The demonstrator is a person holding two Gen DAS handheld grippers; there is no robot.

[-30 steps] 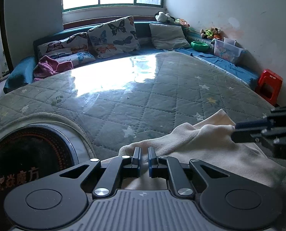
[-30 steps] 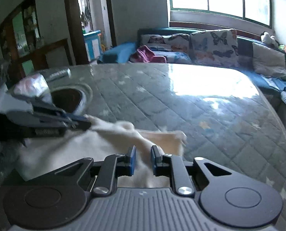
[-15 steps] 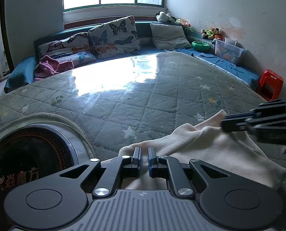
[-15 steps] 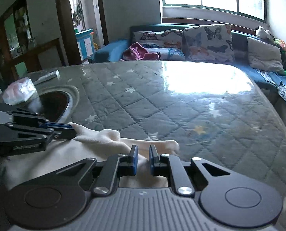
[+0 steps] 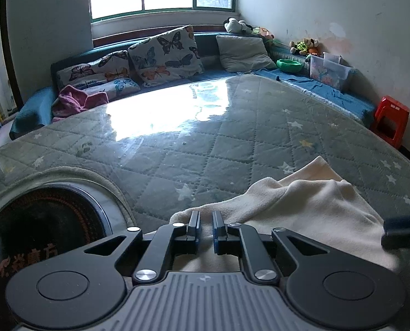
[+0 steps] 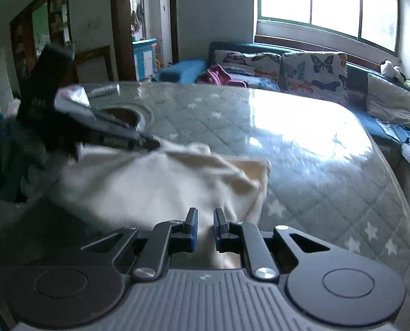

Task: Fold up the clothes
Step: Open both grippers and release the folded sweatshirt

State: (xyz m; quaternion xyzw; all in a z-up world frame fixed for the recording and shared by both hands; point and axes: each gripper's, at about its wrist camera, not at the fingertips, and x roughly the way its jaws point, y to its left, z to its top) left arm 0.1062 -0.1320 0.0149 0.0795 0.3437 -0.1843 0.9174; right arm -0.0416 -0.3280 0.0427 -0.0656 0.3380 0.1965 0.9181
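A cream fleece garment lies bunched on the quilted green mattress, also in the right wrist view. My left gripper is shut on the garment's near edge, cloth pinched between its blue pads. My right gripper is shut on another edge of the same garment, with a narrow gap filled by cloth. The left gripper shows in the right wrist view at the garment's far left corner. The right gripper's tip shows at the right edge of the left wrist view.
A round dark opening lies in the mattress at the left. Butterfly pillows and a pink cloth lie on the blue sofa behind. A red stool and a clear bin stand by the right wall.
The right gripper has drawn back and down toward the near right edge of the left wrist view. The garment is spread wider between both grippers. Both stay shut on it.
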